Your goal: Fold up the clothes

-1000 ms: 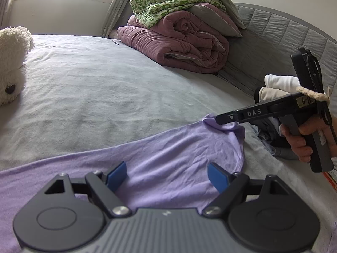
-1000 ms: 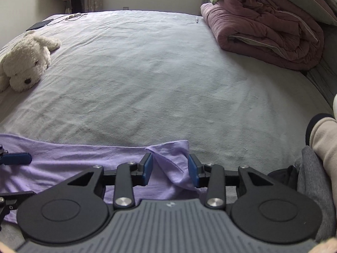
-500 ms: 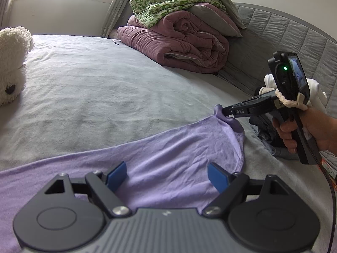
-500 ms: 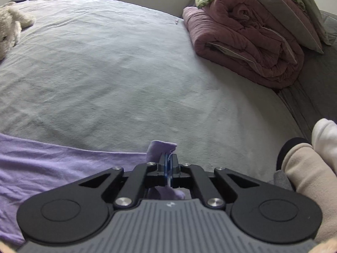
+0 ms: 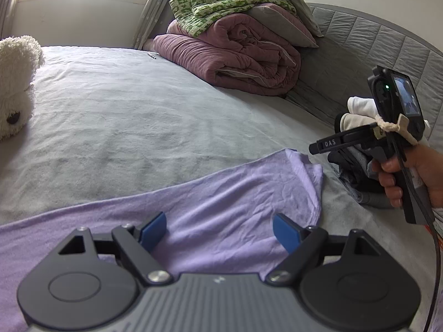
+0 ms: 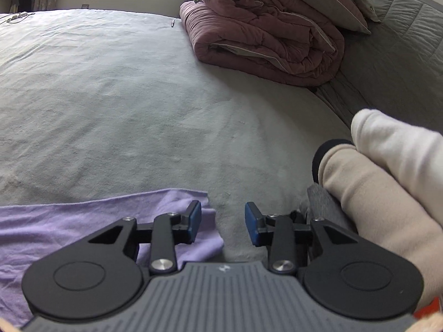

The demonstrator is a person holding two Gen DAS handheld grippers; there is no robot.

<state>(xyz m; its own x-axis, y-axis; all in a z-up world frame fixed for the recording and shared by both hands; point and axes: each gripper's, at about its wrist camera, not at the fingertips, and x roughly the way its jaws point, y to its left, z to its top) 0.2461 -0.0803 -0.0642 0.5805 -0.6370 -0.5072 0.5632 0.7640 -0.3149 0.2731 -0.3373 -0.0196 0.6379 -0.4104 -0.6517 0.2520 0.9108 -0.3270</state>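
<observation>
Lilac garment [image 5: 221, 193] lay flat on the grey bed sheet [image 5: 138, 116], one layer, no fold visible yet. Right gripper [image 6: 223, 218] jaws had just been opening, now apart with nothing between them, hovering over the garment's far corner [image 6: 193, 202]. Left gripper [image 5: 218, 229] was wide open above the cloth, holding nothing. Stack of folded clothes [image 6: 387, 171] sat just beside on the right. My read: spreading done, every fold left.

One lilac garment [image 5: 227, 193], one plush dog [image 5: 15, 88], one maroon quilt [image 5: 235, 58], two tongs [image 5: 218, 231] [image 6: 223, 222]
</observation>
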